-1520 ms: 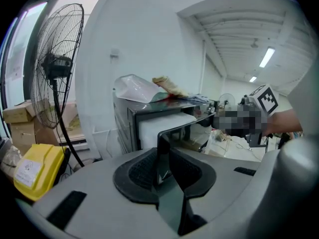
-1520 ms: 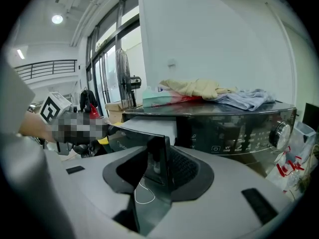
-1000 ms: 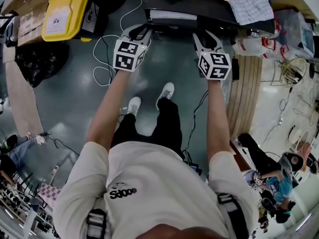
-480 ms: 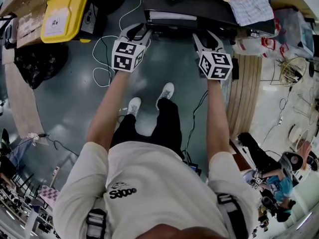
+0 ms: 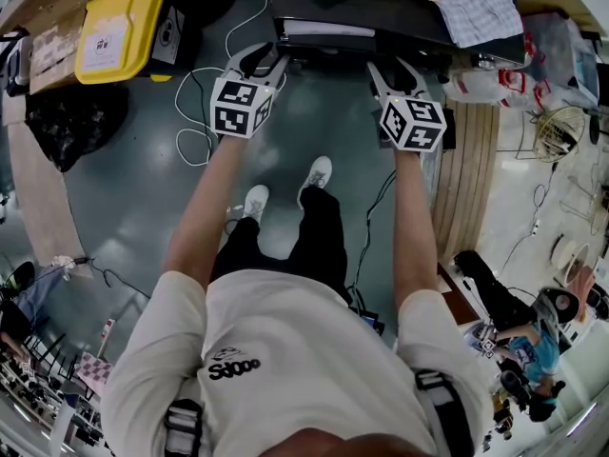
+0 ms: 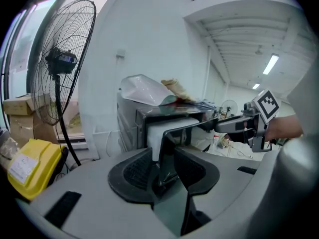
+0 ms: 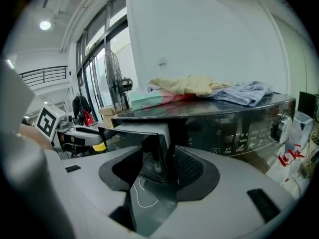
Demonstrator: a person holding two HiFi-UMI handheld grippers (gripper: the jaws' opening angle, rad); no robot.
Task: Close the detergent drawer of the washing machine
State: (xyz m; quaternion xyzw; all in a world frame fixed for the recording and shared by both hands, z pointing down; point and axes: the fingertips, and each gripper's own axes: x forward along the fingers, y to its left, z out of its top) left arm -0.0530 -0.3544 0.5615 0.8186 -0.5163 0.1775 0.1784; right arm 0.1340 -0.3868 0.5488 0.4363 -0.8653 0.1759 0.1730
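The dark washing machine [image 5: 381, 8] stands ahead with its detergent drawer [image 5: 328, 29] pulled out, white body showing. My left gripper [image 5: 259, 60] is at the drawer's left end and my right gripper [image 5: 395, 69] at its right end. In the left gripper view the drawer's glossy black front panel [image 6: 172, 133] runs between the jaws of the left gripper [image 6: 167, 158], with gaps to both pads. In the right gripper view the panel's other end [image 7: 132, 133] sits between the right gripper's [image 7: 159, 166] spread pads. Both pairs of jaws have just been opening.
Clothes [image 5: 476, 8] lie on the machine's top. A yellow box [image 5: 119, 27], a black bag [image 5: 71, 117] and a white cable [image 5: 205, 112] lie on the floor at left. A standing fan [image 6: 60, 68] is left of the machine. Wooden boards [image 5: 471, 179] lie at right.
Both hands stay where they were at the drawer's ends. The fingers of each gripper look slightly wider apart than a second ago.
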